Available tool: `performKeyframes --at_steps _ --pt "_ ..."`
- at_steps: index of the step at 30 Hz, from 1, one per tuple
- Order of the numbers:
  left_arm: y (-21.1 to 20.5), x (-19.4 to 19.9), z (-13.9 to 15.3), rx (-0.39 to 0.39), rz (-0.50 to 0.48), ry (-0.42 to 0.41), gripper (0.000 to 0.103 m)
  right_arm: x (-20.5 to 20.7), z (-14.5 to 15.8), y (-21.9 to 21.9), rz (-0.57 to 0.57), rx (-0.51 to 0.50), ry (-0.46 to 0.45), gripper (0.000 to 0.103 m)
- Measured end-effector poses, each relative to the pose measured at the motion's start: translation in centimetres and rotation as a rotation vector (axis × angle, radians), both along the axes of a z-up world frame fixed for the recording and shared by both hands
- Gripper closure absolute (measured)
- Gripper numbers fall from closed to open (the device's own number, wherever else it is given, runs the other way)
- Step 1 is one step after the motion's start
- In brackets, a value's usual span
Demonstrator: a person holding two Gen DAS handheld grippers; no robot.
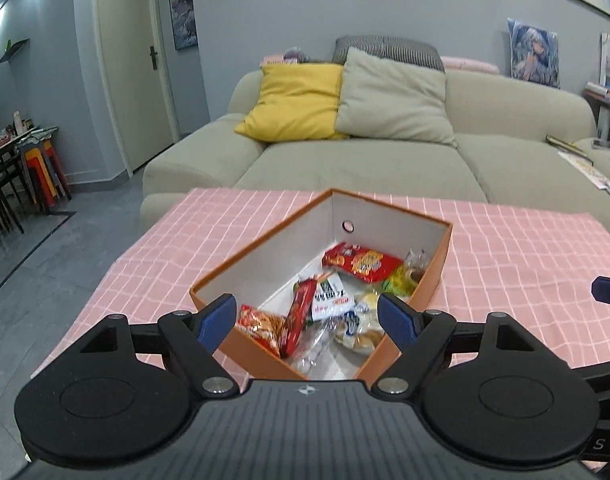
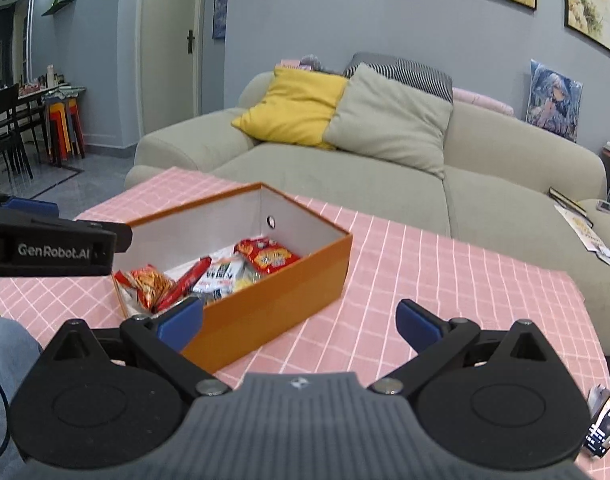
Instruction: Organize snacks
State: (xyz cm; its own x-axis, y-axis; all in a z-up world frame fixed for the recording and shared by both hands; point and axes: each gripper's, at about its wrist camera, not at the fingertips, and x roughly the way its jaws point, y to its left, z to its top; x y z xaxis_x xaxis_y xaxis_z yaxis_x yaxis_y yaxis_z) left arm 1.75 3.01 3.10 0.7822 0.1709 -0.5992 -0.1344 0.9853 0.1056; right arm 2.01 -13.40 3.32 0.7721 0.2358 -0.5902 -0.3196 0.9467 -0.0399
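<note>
An orange box (image 1: 257,354) with a white inside sits on a pink checked tablecloth (image 1: 525,264). It holds several snacks: a red packet (image 1: 361,262), a white packet (image 1: 331,296), a red stick pack (image 1: 299,316), an orange-red crisps bag (image 1: 259,324) and clear bags of pastries (image 1: 357,332). My left gripper (image 1: 307,320) hovers open over the box's near corner, its jaws wide with nothing gripped. My right gripper (image 2: 301,322) is open too, just right of the box (image 2: 281,300), with one finger in front of the box's near corner. The left gripper's black body (image 2: 53,250) shows at the left.
A beige sofa (image 1: 345,168) with yellow and grey cushions stands right behind the table. A phone (image 2: 605,428) leans at the table's near right. A person's jeans-clad leg (image 2: 5,360) is at the near left. Chairs and stools (image 2: 65,128) stand far left.
</note>
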Motion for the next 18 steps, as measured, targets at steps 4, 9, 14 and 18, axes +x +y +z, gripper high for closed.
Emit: performKeyframes --at_steps 4,9,14,18 --pt "-0.06 -0.21 -0.42 -0.013 0.0 0.029 0.009 -0.04 -0.54 -0.04 -0.017 0.008 0.025 0.004" --pt "-0.17 -0.65 -0.18 -0.019 -0.006 0.032 0.009 0.0 -0.61 -0.36 -0.041 0.024 0.036 0.004" --pt "-0.3 -0.71 -0.1 -0.02 -0.005 0.031 0.009 0.13 -0.52 -0.16 -0.046 0.023 0.036 0.004" --pt "-0.27 -0.67 -0.05 -0.021 -0.004 0.035 0.009 0.07 -0.56 -0.03 -0.043 0.022 0.036 0.004"
